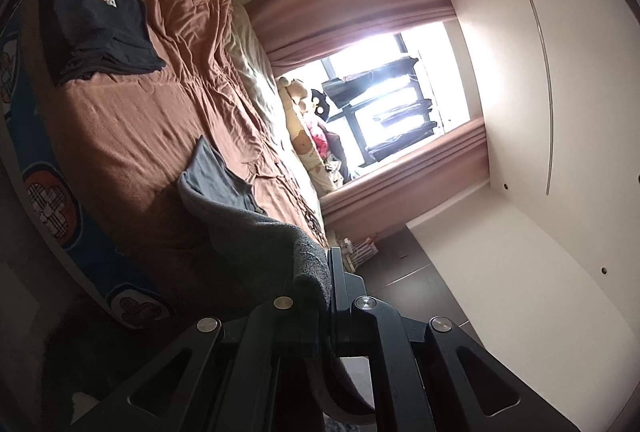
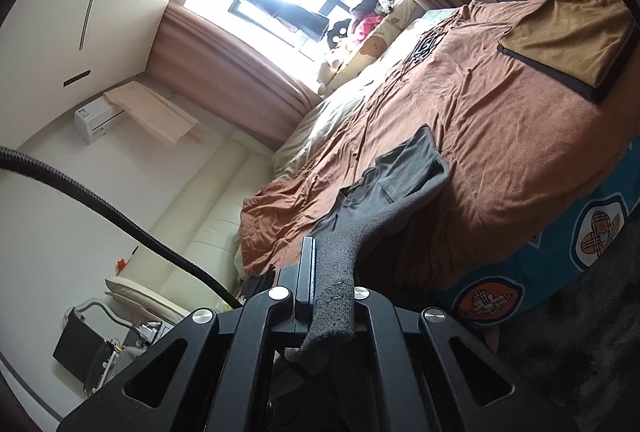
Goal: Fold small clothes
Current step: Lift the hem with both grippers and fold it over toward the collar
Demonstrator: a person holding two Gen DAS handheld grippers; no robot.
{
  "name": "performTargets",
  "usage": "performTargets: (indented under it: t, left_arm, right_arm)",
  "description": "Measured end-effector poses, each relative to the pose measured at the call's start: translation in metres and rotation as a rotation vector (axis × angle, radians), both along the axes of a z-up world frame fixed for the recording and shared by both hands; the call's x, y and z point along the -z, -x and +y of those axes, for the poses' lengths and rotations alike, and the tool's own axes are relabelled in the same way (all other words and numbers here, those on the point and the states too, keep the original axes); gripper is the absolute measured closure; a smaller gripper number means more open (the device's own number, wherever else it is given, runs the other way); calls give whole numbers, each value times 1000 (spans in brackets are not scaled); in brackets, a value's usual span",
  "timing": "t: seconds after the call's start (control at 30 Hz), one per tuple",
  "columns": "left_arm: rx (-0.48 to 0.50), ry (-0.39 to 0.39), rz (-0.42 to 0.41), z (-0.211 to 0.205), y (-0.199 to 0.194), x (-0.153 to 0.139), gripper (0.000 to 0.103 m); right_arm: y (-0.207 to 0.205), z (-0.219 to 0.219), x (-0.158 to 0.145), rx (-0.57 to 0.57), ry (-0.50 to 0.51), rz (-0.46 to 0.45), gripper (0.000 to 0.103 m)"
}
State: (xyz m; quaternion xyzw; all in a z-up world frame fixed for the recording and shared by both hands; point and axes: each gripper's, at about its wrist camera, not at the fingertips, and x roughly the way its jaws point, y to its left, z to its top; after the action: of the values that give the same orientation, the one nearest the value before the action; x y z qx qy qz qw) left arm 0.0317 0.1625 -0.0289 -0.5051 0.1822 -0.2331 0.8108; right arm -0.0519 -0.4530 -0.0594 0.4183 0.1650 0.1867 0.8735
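Both tongs are closed on one grey garment [image 1: 236,216]: the left tongs [image 1: 326,284] pinch one edge, the right tongs [image 2: 316,272] the other, lifting it while its far end lies on the brown bedspread [image 1: 132,128]. A folded black shirt [image 1: 96,20] and a tan folded piece [image 2: 568,36] rest farther off.

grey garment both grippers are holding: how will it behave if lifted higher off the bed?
Likely floppy: the grey garment sags between the right gripper and the brown bedspread, with no stiffness showing. Probably light, since it hangs from a thin pinched edge at the left gripper too. Its fuzzy knit looks grippy, so slipping seems unlikely.
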Motion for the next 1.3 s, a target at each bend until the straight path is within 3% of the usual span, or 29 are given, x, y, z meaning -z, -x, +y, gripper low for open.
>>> performTargets:
  t: [0.37,0.9,1.1,1.3]
  left_arm:
    - [-7,19,21,7,-68,-9,101]
    - [4,-60,62,-13,-213,-44,101]
    - [-4,-97,104,-22,-266,-36,100]
    - [-23,-131,185,-25,-320,-10,100]
  right_arm:
    - [-78,0,-21,18,4,21,103]
    - [-210,-9,-53,44,16,79,103]
    - [-264,-10,-52,45,19,120,103]
    - [-318,-4,-40,49,29,175,103]
